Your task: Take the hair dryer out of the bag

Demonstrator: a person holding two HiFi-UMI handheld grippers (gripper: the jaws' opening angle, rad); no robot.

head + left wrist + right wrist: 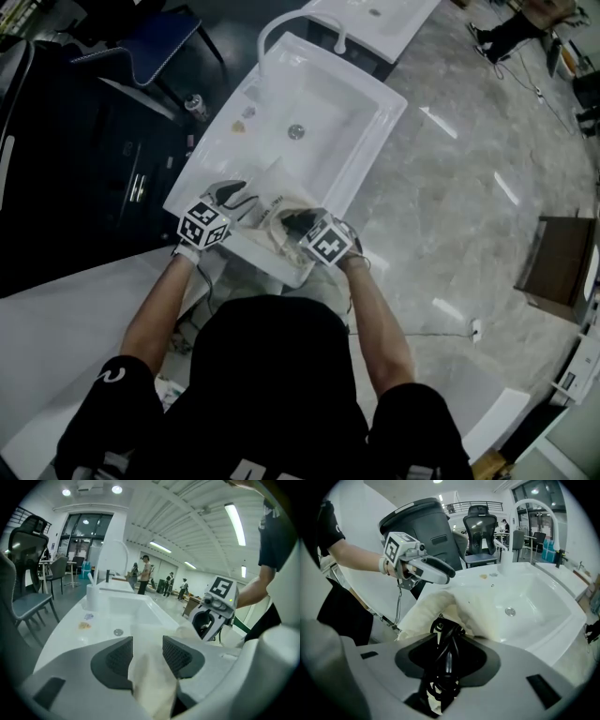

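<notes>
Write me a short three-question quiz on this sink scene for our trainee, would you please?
1. True or false: the left gripper has its jaws apart, with the cream cloth bag loose between them.
2. What is the right gripper shut on? A) curved white faucet B) black coiled cord C) grey office chair
3. Fill in: the bag rests on the near rim of the white rectangular ____.
Key: 1 true; 2 B; 3 sink.
</notes>
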